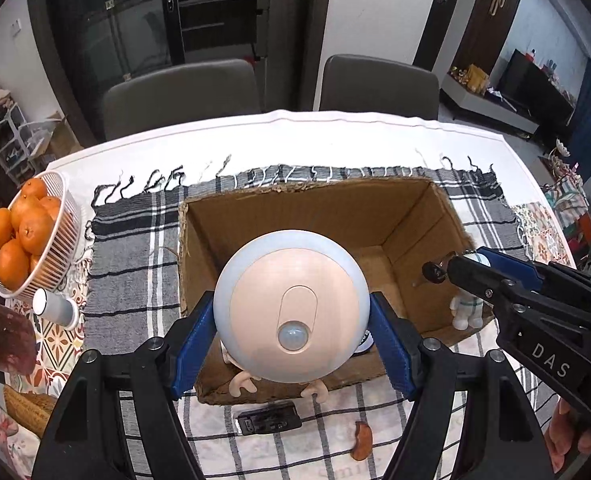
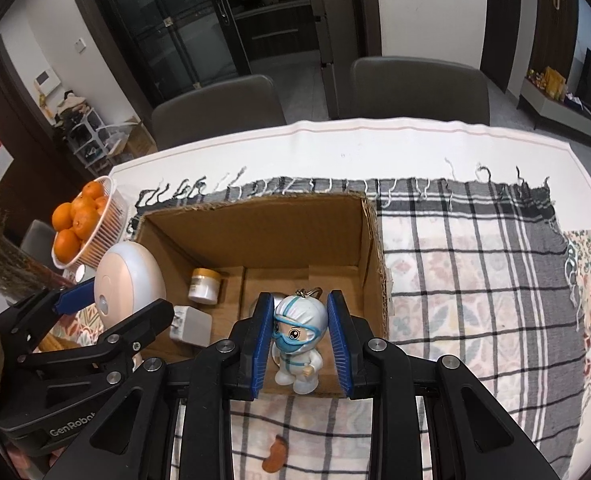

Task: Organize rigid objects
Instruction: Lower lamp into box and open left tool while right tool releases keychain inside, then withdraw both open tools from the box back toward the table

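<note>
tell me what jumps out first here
The left gripper clamps a round pink-and-white sensor light over the near edge of the open cardboard box. The right gripper holds a masked medic figurine over the box; a basket of oranges sits far left.

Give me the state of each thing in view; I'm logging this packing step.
Left tool: shut on round sensor light, held above the box's near edge.
Right tool: shut on astronaut figurine, over the box.
Cardboard box: open-topped, upright.
Gold-lidded jar: upright inside box, lid on.
White charger: lying inside box.
Orange basket: full, outside box.
</note>
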`<act>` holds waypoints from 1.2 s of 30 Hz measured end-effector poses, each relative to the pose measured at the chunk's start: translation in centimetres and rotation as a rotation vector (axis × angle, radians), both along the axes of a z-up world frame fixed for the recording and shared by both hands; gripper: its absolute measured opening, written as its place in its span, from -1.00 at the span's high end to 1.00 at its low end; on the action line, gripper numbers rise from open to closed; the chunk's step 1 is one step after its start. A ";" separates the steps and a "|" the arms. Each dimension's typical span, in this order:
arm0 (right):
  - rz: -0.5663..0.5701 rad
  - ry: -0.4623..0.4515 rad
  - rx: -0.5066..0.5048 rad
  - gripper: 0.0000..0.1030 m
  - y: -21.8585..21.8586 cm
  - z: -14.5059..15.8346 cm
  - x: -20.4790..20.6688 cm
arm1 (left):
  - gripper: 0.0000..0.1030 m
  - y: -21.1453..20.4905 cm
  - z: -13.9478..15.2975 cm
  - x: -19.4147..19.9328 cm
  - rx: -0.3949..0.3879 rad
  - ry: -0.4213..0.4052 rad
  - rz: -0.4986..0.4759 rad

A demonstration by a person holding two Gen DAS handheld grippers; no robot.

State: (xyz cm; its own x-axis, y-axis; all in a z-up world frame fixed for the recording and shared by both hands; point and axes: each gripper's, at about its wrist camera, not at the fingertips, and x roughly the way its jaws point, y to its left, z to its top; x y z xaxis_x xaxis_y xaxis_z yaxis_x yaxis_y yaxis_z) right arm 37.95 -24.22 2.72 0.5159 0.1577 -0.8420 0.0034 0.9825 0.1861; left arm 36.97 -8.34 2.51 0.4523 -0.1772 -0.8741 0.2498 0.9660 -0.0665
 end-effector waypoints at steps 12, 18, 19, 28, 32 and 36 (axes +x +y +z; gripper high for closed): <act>-0.030 0.058 -0.005 0.43 -0.7 -1.7 0.9 | -0.52 -0.1 -1.0 0.4 0.007 0.039 0.015; -0.039 0.040 -0.004 0.43 -0.8 -0.9 -0.1 | -0.55 0.2 0.3 -0.8 0.008 -0.015 0.013; -0.039 0.036 -0.005 0.43 -0.7 -0.7 -0.3 | -0.55 0.3 0.5 -1.1 0.002 -0.023 0.014; -0.042 -0.014 0.005 0.37 0.3 0.9 -2.9 | -0.55 1.6 1.8 -4.1 -0.030 -0.067 0.014; -0.044 -0.038 -0.002 0.30 0.9 1.3 -4.2 | -0.55 2.1 2.1 -5.5 -0.017 -0.097 0.014; -0.043 -0.046 -0.009 0.30 1.5 1.4 -5.4 | -0.55 2.8 2.1 -6.7 -0.010 -0.113 0.021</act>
